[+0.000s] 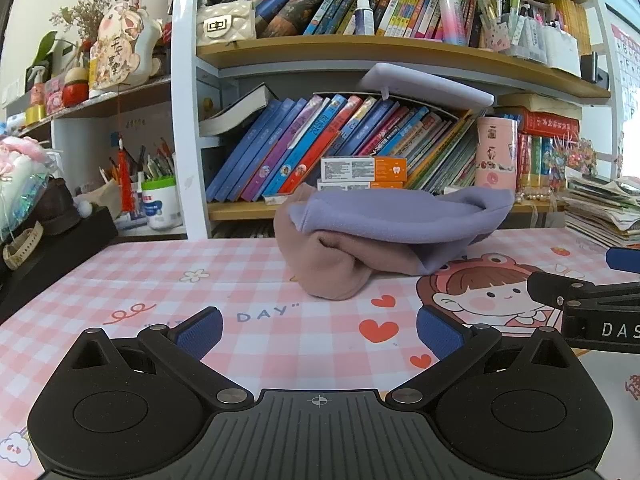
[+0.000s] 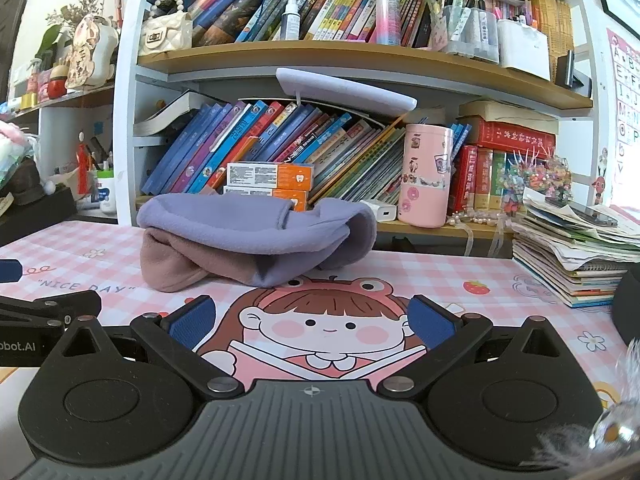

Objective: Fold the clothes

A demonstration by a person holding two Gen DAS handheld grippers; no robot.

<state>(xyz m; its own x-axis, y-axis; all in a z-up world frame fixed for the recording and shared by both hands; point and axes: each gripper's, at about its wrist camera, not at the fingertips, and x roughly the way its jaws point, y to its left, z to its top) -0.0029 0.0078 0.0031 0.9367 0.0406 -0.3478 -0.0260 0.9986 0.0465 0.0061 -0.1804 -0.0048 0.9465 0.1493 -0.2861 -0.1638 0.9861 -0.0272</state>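
A folded garment, lavender (image 1: pixel 384 216) on top and dusty pink (image 1: pixel 332 268) beneath, lies in a bundle on the pink checked desk mat (image 1: pixel 240 280), near the bookshelf. The same bundle (image 2: pixel 248 236) sits left of centre in the right wrist view. My left gripper (image 1: pixel 318 330) is open, well short of the cloth, with nothing between its blue pads. My right gripper (image 2: pixel 312 322) is open too, over the cartoon girl print, holding nothing. Each gripper shows at the edge of the other's view.
A bookshelf (image 1: pixel 360 52) packed with books rises right behind the mat. A pink cup (image 2: pixel 426 176) and a white charger (image 2: pixel 382 212) stand behind the bundle. A stack of papers and books (image 2: pixel 576 256) lies at the right. A black box (image 1: pixel 48 256) borders the left.
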